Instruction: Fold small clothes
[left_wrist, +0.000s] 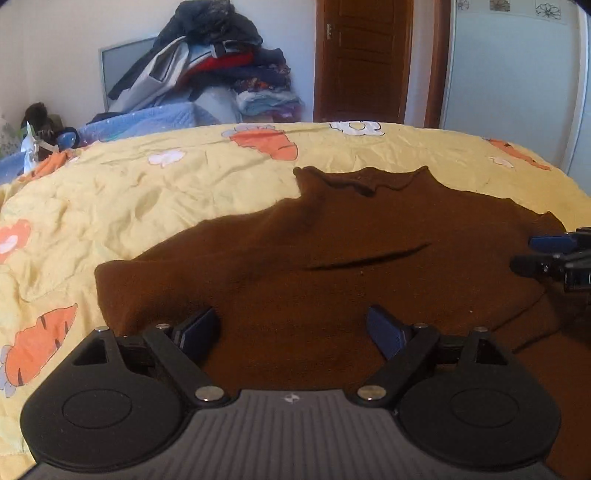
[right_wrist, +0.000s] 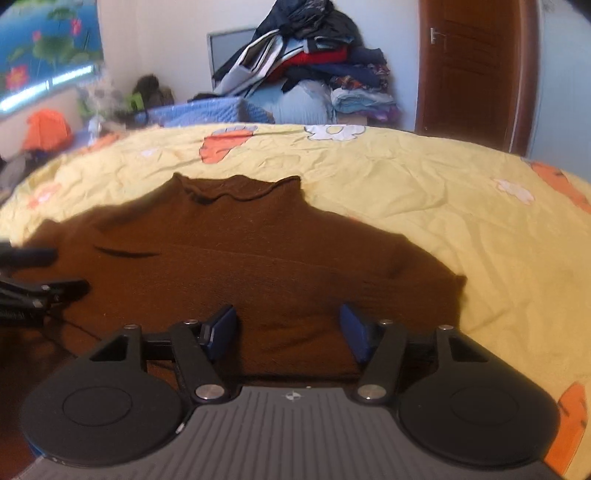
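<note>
Left gripper (left_wrist: 291, 330): jaws spread wide above the lower body of a brown sweater (left_wrist: 332, 266), with only the knit surface showing in the gap and neither blue pad (left_wrist: 199, 328) pressing on it. Right gripper (right_wrist: 288, 328): jaws parted, likewise poised over the sweater's lower body, nothing clamped between them. Each tool appears at the edge of the other's view, so the two stand side by side over the garment.

The sweater lies flat, neck end away from the cameras, its rolled collar (right_wrist: 236, 190) at the far side and a sleeve (left_wrist: 155, 273) running out toward the left. A dark crease (left_wrist: 365, 258) crosses the chest.

The garment rests on a yellow bedcover (left_wrist: 147, 199) printed with orange carrots and white flowers. Beyond the bed, a pile of clothes (left_wrist: 218, 62) stands against the wall, beside a brown door (left_wrist: 364, 59).
</note>
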